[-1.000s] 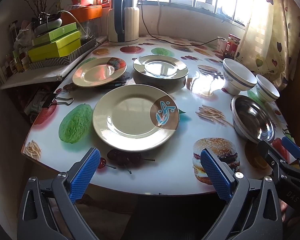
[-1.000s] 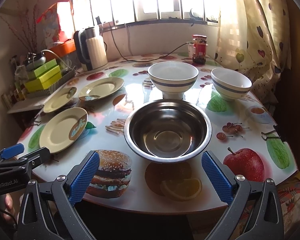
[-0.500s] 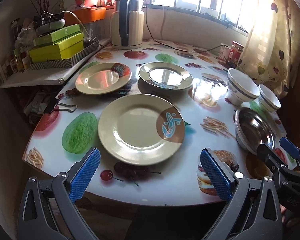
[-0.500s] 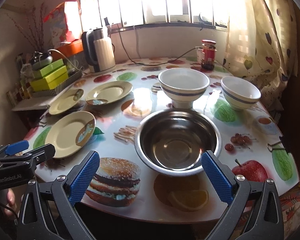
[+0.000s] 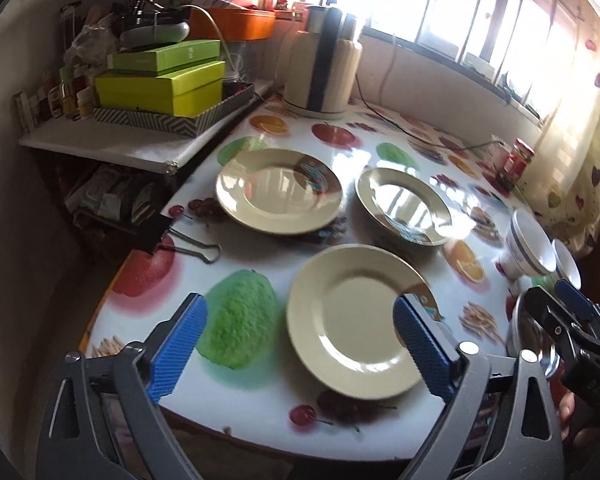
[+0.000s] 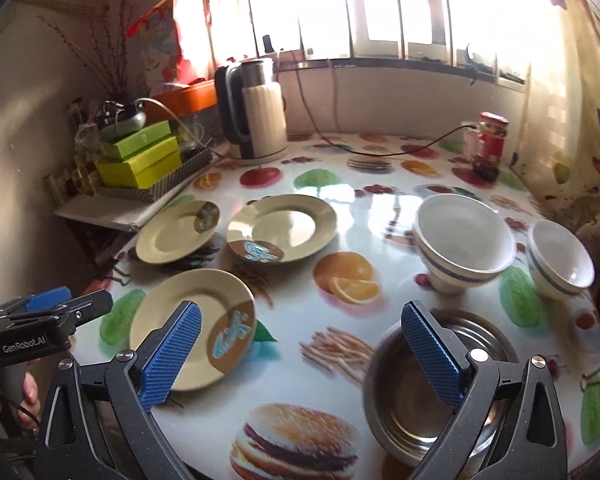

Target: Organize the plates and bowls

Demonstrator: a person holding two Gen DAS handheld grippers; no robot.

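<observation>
Three cream plates with brown-and-blue patches lie on the fruit-print table (image 5: 260, 276): a near plate (image 5: 348, 312), a far left plate (image 5: 276, 192) and a far right plate (image 5: 404, 204). My left gripper (image 5: 300, 340) hovers low over the near plate. Its jaws are closing, the right pad over the plate's rim and nothing gripped. My right gripper (image 6: 302, 352) stands open above the table between the near plate (image 6: 196, 336) and a steel bowl (image 6: 420, 400), whose left rim its right finger hides. A large white bowl (image 6: 464, 240) and a small white bowl (image 6: 560, 260) stand behind.
A kettle (image 6: 256, 120) with its cable stands at the back. Green boxes (image 5: 164, 80) are stacked on a side shelf at the left. A red jar (image 6: 490, 140) stands by the curtain. A binder clip (image 5: 188, 244) lies at the table's left edge.
Both grippers have moved forward over the table and leftward. The near plate now lies under the left gripper's right finger, and the steel bowl has slid to the right gripper's right side.
</observation>
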